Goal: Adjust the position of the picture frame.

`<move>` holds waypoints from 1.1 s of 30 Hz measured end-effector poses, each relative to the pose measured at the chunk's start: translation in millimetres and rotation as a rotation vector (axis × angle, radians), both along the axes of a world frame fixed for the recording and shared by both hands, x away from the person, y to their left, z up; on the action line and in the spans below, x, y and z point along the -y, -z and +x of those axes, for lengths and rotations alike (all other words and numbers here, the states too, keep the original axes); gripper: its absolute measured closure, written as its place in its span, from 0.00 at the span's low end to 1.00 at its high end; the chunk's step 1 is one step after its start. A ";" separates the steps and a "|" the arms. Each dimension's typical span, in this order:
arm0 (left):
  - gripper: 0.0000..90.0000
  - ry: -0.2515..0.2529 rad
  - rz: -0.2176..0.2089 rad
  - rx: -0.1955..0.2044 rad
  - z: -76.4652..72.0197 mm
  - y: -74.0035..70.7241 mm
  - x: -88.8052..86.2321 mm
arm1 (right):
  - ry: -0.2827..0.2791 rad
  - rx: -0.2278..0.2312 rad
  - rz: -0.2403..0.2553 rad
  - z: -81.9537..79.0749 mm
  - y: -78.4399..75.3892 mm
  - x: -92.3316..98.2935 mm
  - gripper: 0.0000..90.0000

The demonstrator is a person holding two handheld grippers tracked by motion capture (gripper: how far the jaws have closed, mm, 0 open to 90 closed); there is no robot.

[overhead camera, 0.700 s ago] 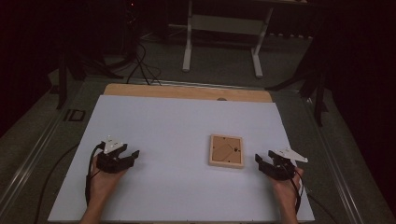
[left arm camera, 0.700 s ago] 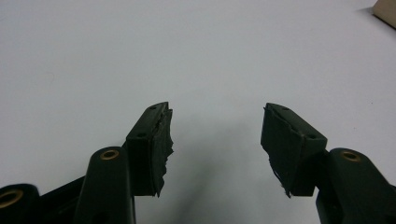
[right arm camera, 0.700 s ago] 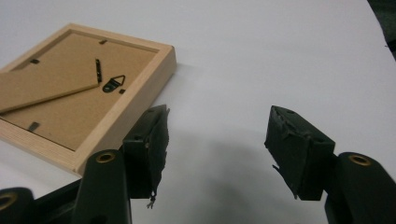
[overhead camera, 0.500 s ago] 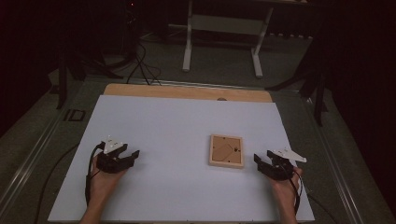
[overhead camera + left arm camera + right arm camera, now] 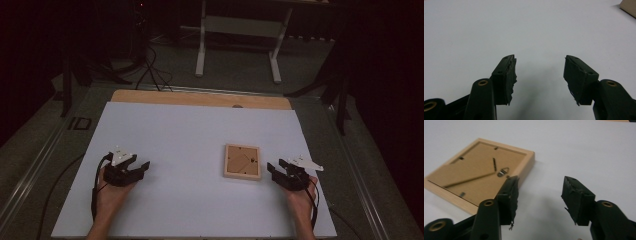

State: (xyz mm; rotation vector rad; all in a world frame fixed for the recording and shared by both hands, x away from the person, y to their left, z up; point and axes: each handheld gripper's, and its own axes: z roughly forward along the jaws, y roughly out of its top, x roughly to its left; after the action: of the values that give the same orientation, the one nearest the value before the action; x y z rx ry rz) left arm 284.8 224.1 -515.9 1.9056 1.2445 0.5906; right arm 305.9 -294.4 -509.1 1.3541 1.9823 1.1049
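Lying flat with its back side up, the frame (image 5: pixel 242 161) rests on the white tabletop (image 5: pixel 190 135), right of the middle and toward the near edge. Nothing holds it. The right gripper (image 5: pixel 276 168) sits just beside the frame's right edge, and its fingers (image 5: pixel 510 192) are apart with only bare tabletop between them; in the right gripper view the frame (image 5: pixel 480 171) is close on the left, but not touched. The left gripper (image 5: pixel 140 167) rests well apart from the frame, at the near left, and its fingers (image 5: pixel 506 75) are also apart and hold nothing. Judging from this, the work is at its very beginning: no grasp is made yet. What is left is to reach the frame, to take it, and to handle it.
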 end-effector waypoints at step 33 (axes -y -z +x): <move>0.48 0.009 0.004 0.004 -1.2 -0.3 2.3 | 0.008 -0.074 -0.052 32.4 7.7 -34.9 0.99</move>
State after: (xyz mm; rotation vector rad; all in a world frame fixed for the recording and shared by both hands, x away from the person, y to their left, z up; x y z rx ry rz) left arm 283.6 221.8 -515.6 1.9114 1.2318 0.5923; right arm 338.3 -259.5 -516.8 1.3928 2.0413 1.0060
